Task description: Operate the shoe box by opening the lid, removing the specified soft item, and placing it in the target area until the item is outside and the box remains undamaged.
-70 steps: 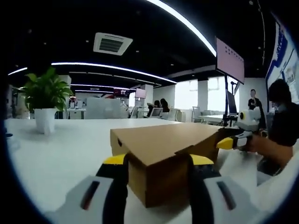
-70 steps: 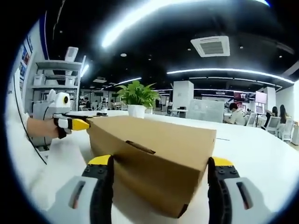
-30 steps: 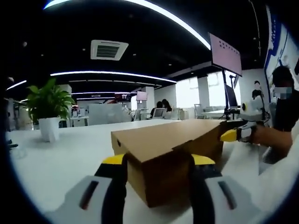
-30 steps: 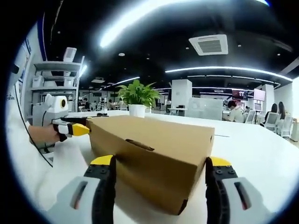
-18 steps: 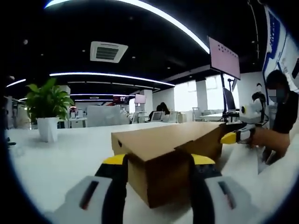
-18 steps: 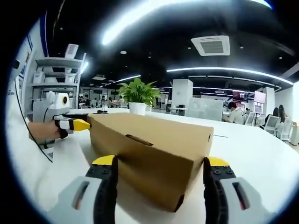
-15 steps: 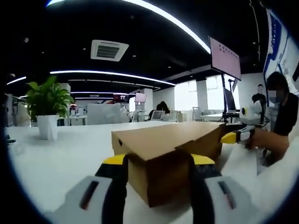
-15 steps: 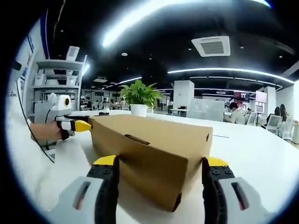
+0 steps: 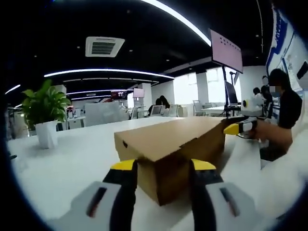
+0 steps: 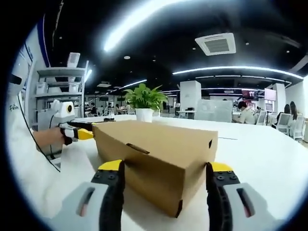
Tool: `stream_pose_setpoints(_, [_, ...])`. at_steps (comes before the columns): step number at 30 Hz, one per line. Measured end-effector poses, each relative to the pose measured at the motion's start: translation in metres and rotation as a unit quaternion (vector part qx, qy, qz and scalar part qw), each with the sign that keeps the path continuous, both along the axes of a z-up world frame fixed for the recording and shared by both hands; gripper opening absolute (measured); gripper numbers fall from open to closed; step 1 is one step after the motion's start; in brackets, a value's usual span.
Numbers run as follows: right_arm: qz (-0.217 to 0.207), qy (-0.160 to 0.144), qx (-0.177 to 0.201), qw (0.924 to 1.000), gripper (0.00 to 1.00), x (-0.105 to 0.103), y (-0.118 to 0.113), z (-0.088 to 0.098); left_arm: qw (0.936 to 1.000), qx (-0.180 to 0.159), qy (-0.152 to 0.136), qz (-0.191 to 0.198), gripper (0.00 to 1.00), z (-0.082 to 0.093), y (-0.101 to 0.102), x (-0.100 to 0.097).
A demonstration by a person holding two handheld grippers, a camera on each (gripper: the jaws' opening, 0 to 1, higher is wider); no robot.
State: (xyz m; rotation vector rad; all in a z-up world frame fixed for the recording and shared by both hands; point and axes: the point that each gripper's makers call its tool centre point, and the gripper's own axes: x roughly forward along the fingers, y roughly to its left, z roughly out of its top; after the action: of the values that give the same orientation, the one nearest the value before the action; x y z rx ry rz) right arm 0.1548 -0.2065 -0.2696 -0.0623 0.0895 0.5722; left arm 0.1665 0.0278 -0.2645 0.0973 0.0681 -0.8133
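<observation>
Now: cardboard shoe box (image 9: pixel 168 144) sits on white table (image 9: pixel 57 159), lid down, nothing out yet. Left gripper (image 9: pixel 163 166) straddles one short end, yellow tips pressed against box sides, clamping it. Right gripper (image 10: pixel 164 168) brackets opposite end, jaws spread about as wide as box, tips at its sides; firm contact hard to tell. Looks like two-ended brace to steady box ahead of lid lift. Potted plant (image 10: pixel 143 102) stands well behind, clear of action.

potted plant (image 9: pixel 44 113), white table (image 9: pixel 72 154), wall screen (image 9: pixel 225 50), shelving unit (image 10: pixel 60 91)
</observation>
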Motion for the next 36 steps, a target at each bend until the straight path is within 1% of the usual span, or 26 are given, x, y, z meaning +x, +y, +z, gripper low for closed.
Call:
stream_pose_setpoints(2, [0.003, -0.004, -0.012, 0.9999, 0.65, -0.004, 0.000, 0.003, 1.0000, 0.003, -0.004, -0.008, 0.41, 0.004, 0.001, -0.003])
stream_pose_setpoints(4, [0.019, -0.016, -0.025, 0.9994, 0.66, -0.010, 0.001, 0.008, 0.9999, 0.000, -0.006, -0.016, 0.43, 0.009, 0.003, -0.006])
stream_pose_setpoints(6, [0.046, -0.045, -0.053, 0.9966, 0.69, -0.018, 0.006, 0.012, 0.9997, 0.002, -0.009, -0.022, 0.45, 0.012, 0.006, -0.009])
stream_pose_setpoints(7, [0.048, -0.050, -0.059, 0.9959, 0.70, -0.019, 0.006, 0.013, 0.9997, 0.004, -0.012, -0.022, 0.46, 0.013, 0.008, -0.010])
stream_pose_setpoints(8, [0.050, -0.056, -0.069, 0.9948, 0.71, -0.021, 0.006, 0.013, 0.9994, 0.006, -0.024, -0.025, 0.47, 0.016, 0.011, -0.011])
stream_pose_setpoints(10, [0.062, -0.075, -0.068, 0.9929, 0.71, -0.025, 0.010, 0.021, 0.9993, -0.015, -0.022, -0.028, 0.51, 0.021, 0.013, -0.013])
stream_pose_setpoints(11, [0.067, -0.078, -0.065, 0.9926, 0.71, -0.027, 0.010, 0.023, 0.9989, -0.024, -0.019, -0.034, 0.53, 0.024, 0.014, -0.015])
stream_pose_setpoints(12, [0.068, -0.079, -0.064, 0.9925, 0.71, -0.027, 0.010, 0.024, 0.9989, -0.024, -0.020, -0.035, 0.54, 0.024, 0.015, -0.016])
stream_pose_setpoints(14, [0.069, -0.089, -0.068, 0.9913, 0.70, -0.029, 0.009, 0.033, 0.9988, -0.006, -0.021, -0.043, 0.54, 0.022, 0.012, -0.020])
stream_pose_setpoints(15, [0.068, -0.091, -0.073, 0.9908, 0.70, -0.029, 0.008, 0.035, 0.9988, -0.007, -0.018, -0.044, 0.54, 0.023, 0.011, -0.021])
stream_pose_setpoints(17, [0.069, -0.098, -0.093, 0.9885, 0.67, -0.031, 0.007, 0.038, 0.9973, -0.012, -0.016, -0.070, 0.56, 0.024, 0.003, -0.031])
stream_pose_setpoints(18, [0.080, -0.102, -0.104, 0.9861, 0.67, -0.034, 0.009, 0.039, 0.9961, 0.017, -0.023, -0.083, 0.57, 0.021, 0.000, -0.036])
stream_pose_setpoints(19, [0.086, -0.103, -0.109, 0.9850, 0.66, -0.036, 0.010, 0.040, 0.9942, 0.044, -0.046, -0.087, 0.59, 0.022, -0.002, -0.038])
stream_pose_setpoints(21, [0.092, -0.101, -0.120, 0.9834, 0.65, -0.038, 0.010, 0.040, 0.9903, 0.068, -0.086, -0.086, 0.60, 0.029, -0.004, -0.040])
stream_pose_setpoints(22, [0.098, -0.104, -0.131, 0.9809, 0.64, -0.041, 0.010, 0.040, 0.9868, 0.078, -0.107, -0.094, 0.60, 0.034, -0.007, -0.045])
stream_pose_setpoints(23, [0.103, -0.118, -0.147, 0.9767, 0.64, -0.042, 0.011, 0.043, 0.9824, 0.081, -0.138, -0.097, 0.62, 0.041, -0.010, -0.048])
stream_pose_setpoints(24, [0.105, -0.126, -0.151, 0.9748, 0.63, -0.044, 0.012, 0.045, 0.9806, 0.084, -0.151, -0.094, 0.62, 0.045, -0.010, -0.049])
stream_pose_setpoints(25, [0.114, -0.143, -0.161, 0.9699, 0.62, -0.047, 0.014, 0.048, 0.9776, 0.102, -0.158, -0.094, 0.61, 0.045, -0.010, -0.051])
stream_pose_setpoints(26, [0.120, -0.154, -0.168, 0.9663, 0.61, -0.048, 0.015, 0.051, 0.9743, 0.110, -0.174, -0.090, 0.61, 0.048, -0.010, -0.050])
stream_pose_setpoints(27, [0.121, -0.159, -0.163, 0.9660, 0.60, -0.050, 0.015, 0.055, 0.9698, 0.119, -0.193, -0.090, 0.61, 0.052, -0.010, -0.051])
stream_pose_setpoints(28, [0.125, -0.165, -0.162, 0.9649, 0.59, -0.051, 0.016, 0.058, 0.9674, 0.124, -0.199, -0.096, 0.59, 0.053, -0.011, -0.052])
stream_pose_setpoints(29, [0.129, -0.172, -0.160, 0.9634, 0.59, -0.053, 0.015, 0.062, 0.9608, 0.138, -0.217, -0.103, 0.58, 0.056, -0.013, -0.055])
stream_pose_setpoints(31, [0.130, -0.177, -0.158, 0.9627, 0.60, -0.054, 0.013, 0.065, 0.9606, 0.138, -0.223, -0.092, 0.58, 0.063, -0.009, -0.054])
stream_pose_setpoints(34, [0.125, -0.178, -0.156, 0.9636, 0.62, -0.052, 0.009, 0.065, 0.9569, 0.150, -0.240, -0.066, 0.58, 0.071, 0.001, -0.049])
stream_pose_setpoints(35, [0.122, -0.186, -0.169, 0.9602, 0.62, -0.052, 0.008, 0.065, 0.9544, 0.155, -0.247, -0.066, 0.56, 0.073, 0.002, -0.049])
stream_pose_setpoints(36, [0.120, -0.195, -0.178, 0.9571, 0.62, -0.052, 0.007, 0.066, 0.9482, 0.166, -0.263, -0.064, 0.54, 0.076, 0.003, -0.049])
